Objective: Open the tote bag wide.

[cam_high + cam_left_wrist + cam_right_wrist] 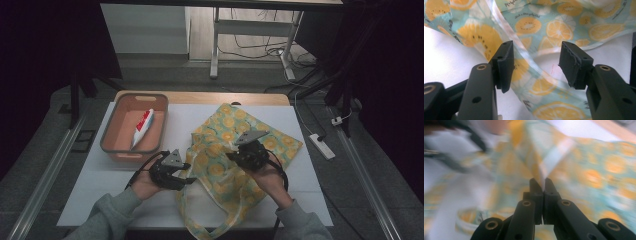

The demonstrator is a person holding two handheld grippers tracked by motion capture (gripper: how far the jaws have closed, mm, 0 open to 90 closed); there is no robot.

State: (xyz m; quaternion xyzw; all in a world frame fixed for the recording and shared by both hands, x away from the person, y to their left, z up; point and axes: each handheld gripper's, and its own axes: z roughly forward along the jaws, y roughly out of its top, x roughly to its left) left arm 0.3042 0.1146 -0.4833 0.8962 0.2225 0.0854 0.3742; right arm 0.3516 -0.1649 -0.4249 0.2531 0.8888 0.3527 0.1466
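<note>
Nearest the person, the left gripper (186, 172) sits low on the white table (90, 185) with its jaws spread apart; in the left gripper view a clear strap (524, 53) of the fruit-print bag (235, 150) runs between the pads without either pad pressing on it. A little farther in, the right gripper (231, 150) has its jaws pressed together, pinching a fold of the bag's clear edging (545, 173) right at the tips; that view is blurred, so finer detail cannot be told. The bag lies spread across the middle of the table, touching both grippers, its long handles (200, 227) trailing toward the near edge. Farther left stands a pink basin (112, 131) with a red and white tube (142, 127) lying inside. Beyond the table, a grey floor, a white desk frame (215, 45) and a power strip (322, 146)
</note>
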